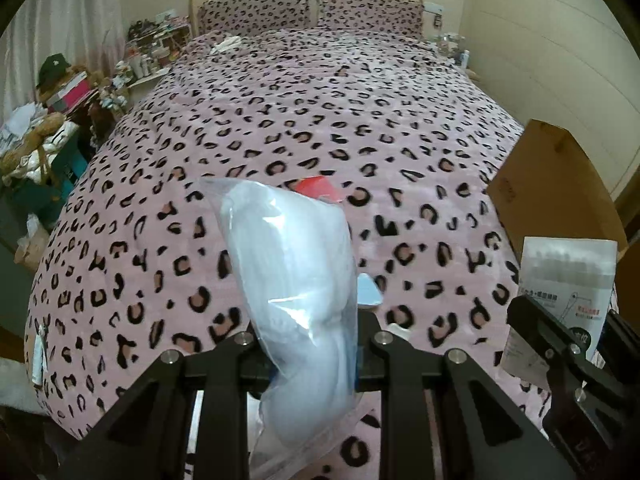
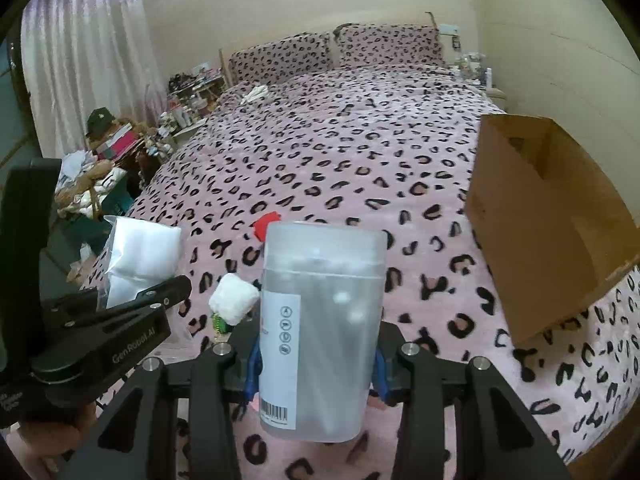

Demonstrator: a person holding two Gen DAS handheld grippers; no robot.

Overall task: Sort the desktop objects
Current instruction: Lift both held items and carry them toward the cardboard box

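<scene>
- Above the foot of a bed [image 1: 320, 120], two hand-held grippers are raised, each with one thing between its fingers.
- One clear plastic bag [image 1: 292, 280] of soft white material sits in the left hand-held gripper [image 1: 312, 344], whose jaws are pressed nearly together on the bag's lower part; the bag stands up and leans slightly left in the left wrist view.
- One frosted plastic canister [image 2: 320, 328] with a white label and a barcode sits upright in the right hand-held gripper [image 2: 316, 360]; the blue-padded jaws pinch its two sides. Thin pale sticks show dimly through its wall, but what they are I cannot tell.
- One open cardboard box [image 2: 540, 220] lies on the right side of the bed near the wall, its mouth turned toward the camera; the part of its inside that shows holds nothing.
- One small red item [image 2: 267, 226] lies on the cover beyond the canister, well apart from the box.
- One white fluffy lump [image 2: 234, 298] lies just left of the canister, with something small and green partly hidden under it.
- One pale blue scrap [image 1: 370, 292] shows just right of the bag on the cover.
- Two pillows [image 1: 312, 10] stand at the head of the bed, in the same pink leopard print as the bedcover.
- One white cloth [image 2: 256, 94] lies crumpled near the pillows.
- Left of the bed are cluttered shelves and piles, with a dark cap [image 2: 98, 120] on top, and a pale curtain [image 2: 88, 60] behind; cream walls close the room.
</scene>
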